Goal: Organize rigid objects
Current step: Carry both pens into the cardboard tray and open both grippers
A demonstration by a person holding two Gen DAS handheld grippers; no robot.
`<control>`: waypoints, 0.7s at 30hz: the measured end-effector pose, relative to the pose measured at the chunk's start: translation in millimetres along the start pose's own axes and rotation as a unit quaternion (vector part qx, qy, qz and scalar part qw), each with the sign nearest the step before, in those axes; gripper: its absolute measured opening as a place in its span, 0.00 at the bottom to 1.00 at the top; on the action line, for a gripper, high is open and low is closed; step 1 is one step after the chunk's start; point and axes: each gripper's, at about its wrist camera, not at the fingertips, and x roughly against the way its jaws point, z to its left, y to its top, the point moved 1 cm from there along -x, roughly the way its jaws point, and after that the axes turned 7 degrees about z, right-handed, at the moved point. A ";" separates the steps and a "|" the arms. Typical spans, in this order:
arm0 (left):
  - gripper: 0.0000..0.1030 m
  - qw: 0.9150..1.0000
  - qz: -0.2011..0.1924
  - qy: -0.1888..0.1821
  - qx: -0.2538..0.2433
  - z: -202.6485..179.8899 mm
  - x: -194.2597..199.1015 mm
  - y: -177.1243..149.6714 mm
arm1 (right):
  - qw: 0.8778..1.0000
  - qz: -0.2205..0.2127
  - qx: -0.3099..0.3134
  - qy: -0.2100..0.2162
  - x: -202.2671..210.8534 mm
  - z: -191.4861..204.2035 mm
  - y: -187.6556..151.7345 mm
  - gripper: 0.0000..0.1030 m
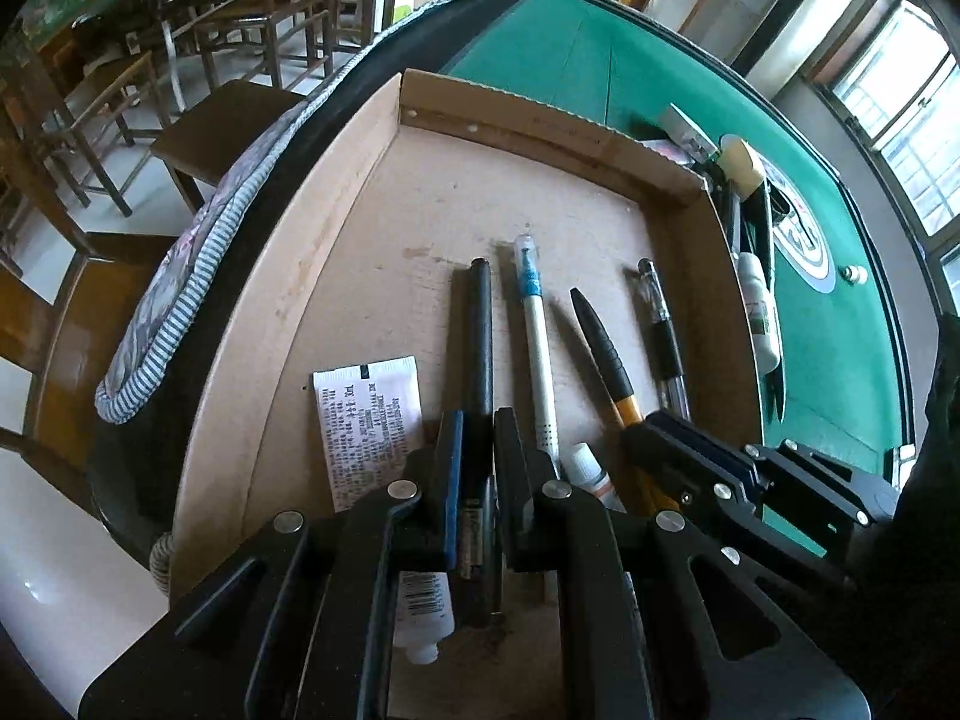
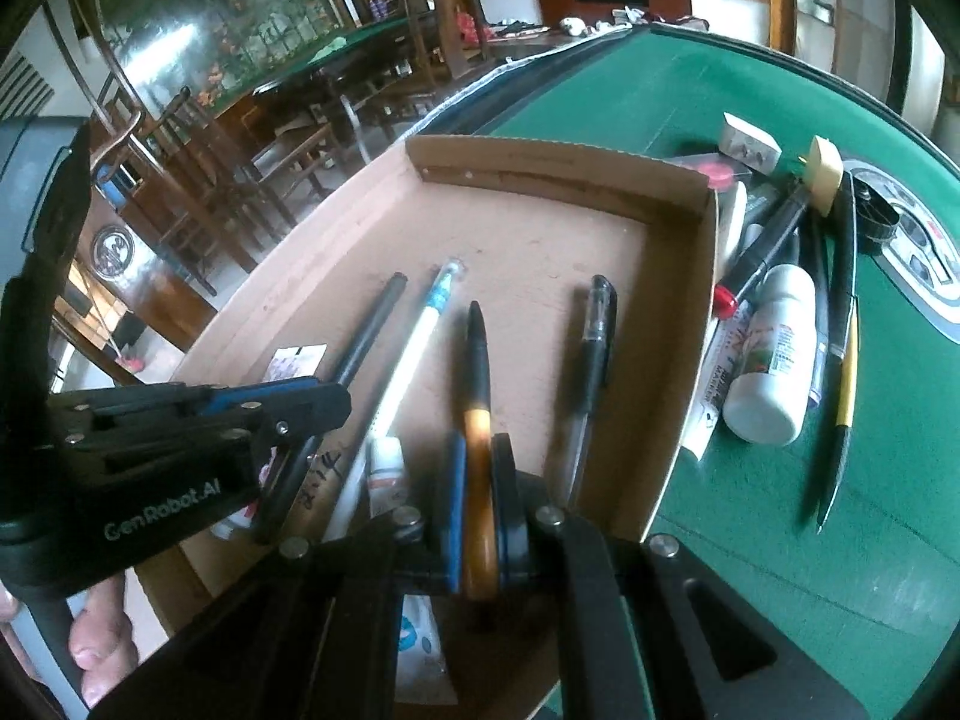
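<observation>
While you worked both grippers inside the shallow brown cardboard tray [image 1: 360,192], the scene stood thus:

L grip: your left gripper [image 1: 478,450] had its fingers closed onto the long matte-black pen [image 1: 480,336], low on the barrel, prob. to keep it parallel w/ its neighbours.

R grip: your right gripper [image 2: 478,504] was clamped on the black-and-amber pen [image 2: 478,372], amber section between the pads, tip pointing to the far wall.

Row: white pen with blue band and clear cap [image 1: 534,324] lay between those two; clear gel pen with black grip [image 1: 660,330] lay nearest the right wall. All four ran roughly lengthwise, so you seemed to be lining pens side by side.

Extras in tray: flat white printed tube [image 1: 366,420] at left, small white tube w/ orange label [image 1: 591,474] near the fingers.

Still outside: white plastic bottle [image 2: 771,360], black-and-yellow pen [image 2: 843,372] + other bits on the green felt table [image 2: 780,540], just beside the tray's right wall.

Progress: partway, I'd judge; that pile remained to sort.

Risk: the grippers sat close together, so watch for bumping.
</observation>
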 end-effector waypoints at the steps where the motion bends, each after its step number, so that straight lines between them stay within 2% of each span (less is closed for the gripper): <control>1: 0.13 1.000 -0.002 -0.001 0.000 -0.4 0.7 -1.3 | 1.000 -0.001 -0.002 0.003 1.1 -0.2 -0.7 0.07; 2: 0.16 1.000 -0.003 -0.007 0.001 -0.8 0.7 -2.3 | 1.000 0.000 -0.003 0.010 2.4 -1.2 -1.8 0.07; 4: 0.33 1.000 -0.008 -0.019 0.007 -2.4 2.4 -4.8 | 1.000 -0.002 -0.006 0.017 5.4 -2.1 -2.7 0.07; 6: 0.40 1.000 -0.014 -0.018 0.007 -4.7 6.1 -7.2 | 1.000 -0.013 -0.007 0.024 12.6 -4.5 -5.5 0.07; 9: 0.40 0.999 -0.033 -0.012 0.012 -10.7 16.0 -13.6 | 0.998 -0.033 -0.006 0.048 28.1 -10.6 -11.3 0.07; 13: 0.40 0.998 -0.062 -0.023 -0.001 -37.9 31.2 -22.1 | 0.994 -0.056 -0.020 0.088 53.8 -32.2 -22.1 0.09; 15: 0.40 0.997 -0.073 -0.023 -0.013 -52.7 35.6 -24.4 | 0.992 -0.067 -0.037 0.104 66.5 -50.4 -27.2 0.22; 16: 0.40 0.997 -0.072 -0.026 -0.024 -65.0 35.9 -24.3 | 0.990 -0.074 -0.049 0.107 73.2 -62.5 -29.3 0.39; 17: 0.40 0.997 -0.070 -0.029 -0.029 -72.0 35.4 -23.4 | 0.989 -0.083 -0.062 0.103 79.9 -76.1 -30.6 0.49; 21: 0.40 0.996 -0.068 -0.032 -0.053 -103.3 35.6 -18.9 | 0.988 -0.099 -0.091 0.079 96.8 -117.2 -29.6 0.49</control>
